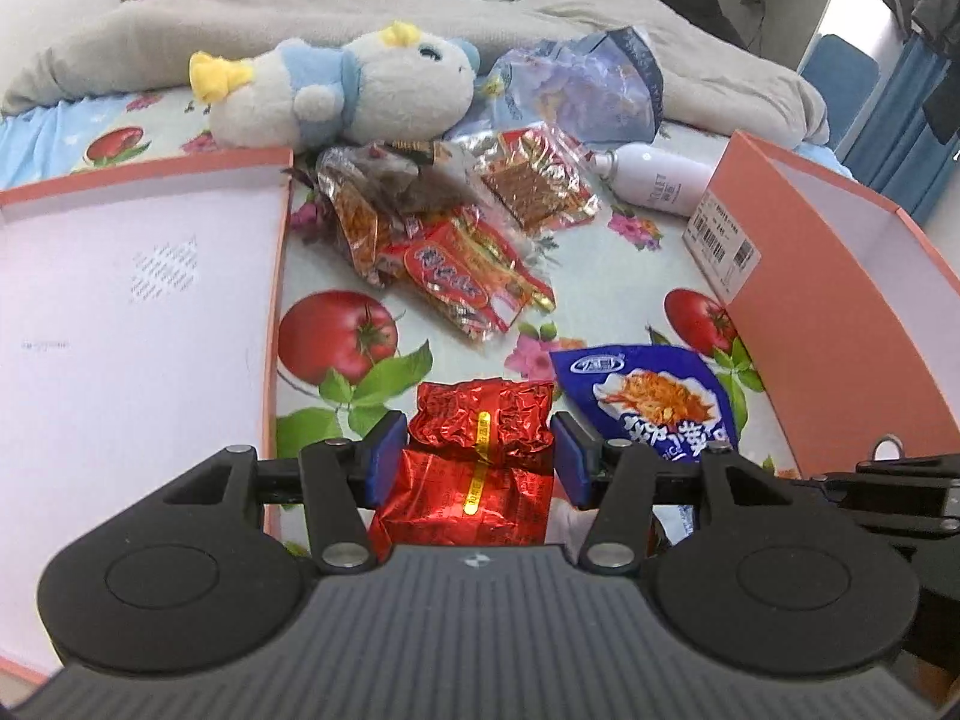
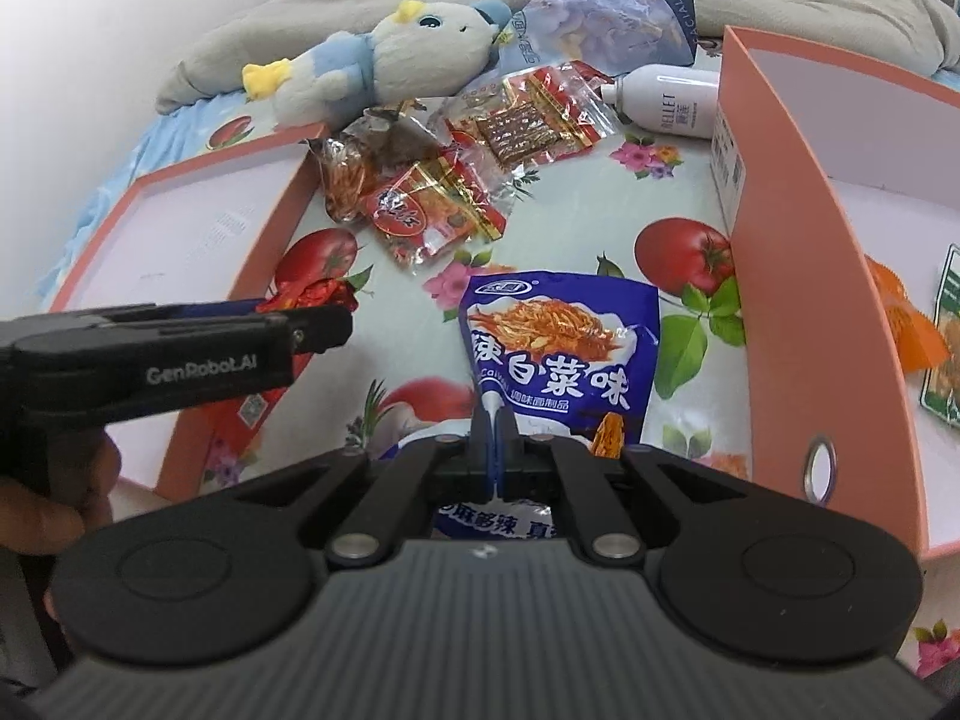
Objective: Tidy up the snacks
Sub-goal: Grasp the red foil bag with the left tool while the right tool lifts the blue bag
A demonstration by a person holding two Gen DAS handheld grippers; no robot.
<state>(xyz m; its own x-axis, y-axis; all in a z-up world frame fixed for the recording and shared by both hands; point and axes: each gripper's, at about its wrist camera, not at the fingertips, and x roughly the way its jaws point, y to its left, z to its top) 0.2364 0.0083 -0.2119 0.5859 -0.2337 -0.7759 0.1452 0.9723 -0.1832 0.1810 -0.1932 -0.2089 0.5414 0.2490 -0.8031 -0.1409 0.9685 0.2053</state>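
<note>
A red foil snack packet (image 1: 480, 456) sits between the blue pads of my left gripper (image 1: 477, 459), which is closed on its sides; it also shows in the right wrist view (image 2: 312, 297). A blue snack bag (image 2: 558, 354) lies on the bed and my right gripper (image 2: 493, 420) is shut on its lower middle; the bag shows in the left wrist view too (image 1: 654, 402). A heap of red and clear snack packets (image 1: 444, 240) lies farther back. An open pink box (image 1: 138, 324) is on the left, another pink box (image 2: 798, 240) on the right.
A blue-and-white plush toy (image 1: 348, 90), a blue printed bag (image 1: 588, 84) and a white bottle (image 1: 660, 177) lie behind the snacks. The right box holds orange and green packets (image 2: 924, 330). A grey blanket (image 1: 300, 18) covers the far bed.
</note>
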